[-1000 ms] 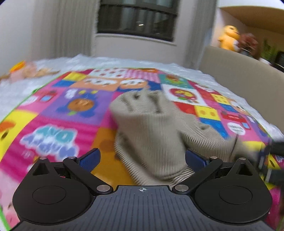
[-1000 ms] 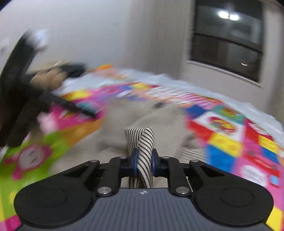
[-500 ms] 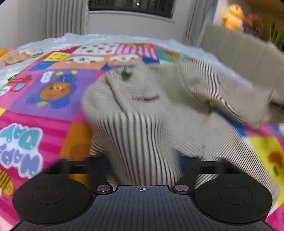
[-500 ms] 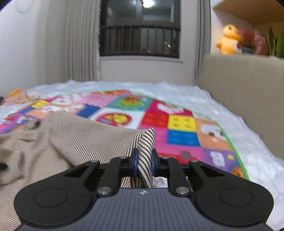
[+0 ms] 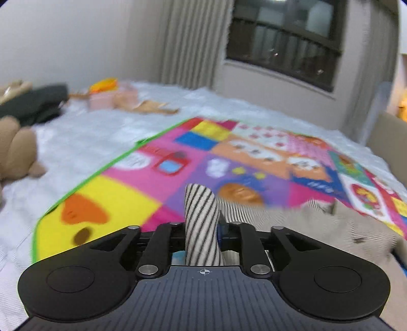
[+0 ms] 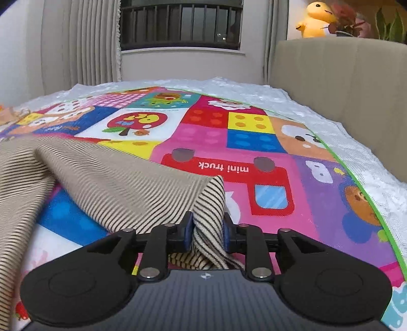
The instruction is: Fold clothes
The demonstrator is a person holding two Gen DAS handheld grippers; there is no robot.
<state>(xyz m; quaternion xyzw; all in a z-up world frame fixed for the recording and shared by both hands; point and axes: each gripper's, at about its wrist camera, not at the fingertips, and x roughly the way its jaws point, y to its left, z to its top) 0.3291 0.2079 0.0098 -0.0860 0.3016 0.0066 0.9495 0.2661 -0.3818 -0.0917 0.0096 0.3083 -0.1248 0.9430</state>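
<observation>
Right, left wrist view first: the left gripper [image 5: 202,230] has its jaws pressed in on a fold of the striped sweater [image 5: 202,221], a beige knit with dark stripes. That pinched fold stands up between the jaws like a little tube, rising just above them. Off to the right the rest of the sweater trails low across the play mat [image 5: 157,183], somewhat blurred, so its exact lie there is hard to read. The mat is loud with colour: pink, yellow and purple squares, a green border along its left edge. It lies on a white bedspread [image 5: 84,142]. Further back on the left, a brown plush toy [image 5: 15,150] sits at the edge of the view, with a dark bundle [image 5: 33,104] behind it and a pinkish heap [image 5: 112,98] near the curtain [image 5: 188,43]. A dark window [image 5: 285,43] fills the upper right.

Now the right wrist view, much sharper. The right gripper [image 6: 206,230] is clamped too, its blue pads [image 6: 187,230] squeezing a corner of the same sweater. The corner pokes up between the jaws, and some cloth bunches beneath them. From there the knit stretches away to the left in a raised sheet, off the mat near the jaws and sagging toward it further left. To the right of the jaws lies the bare mat, with a red truck picture labelled "mini truck" [image 6: 223,166]. A beige headboard [image 6: 338,76] runs along the right, and a yellow plush [image 6: 318,20] sits on the ledge above it.
</observation>
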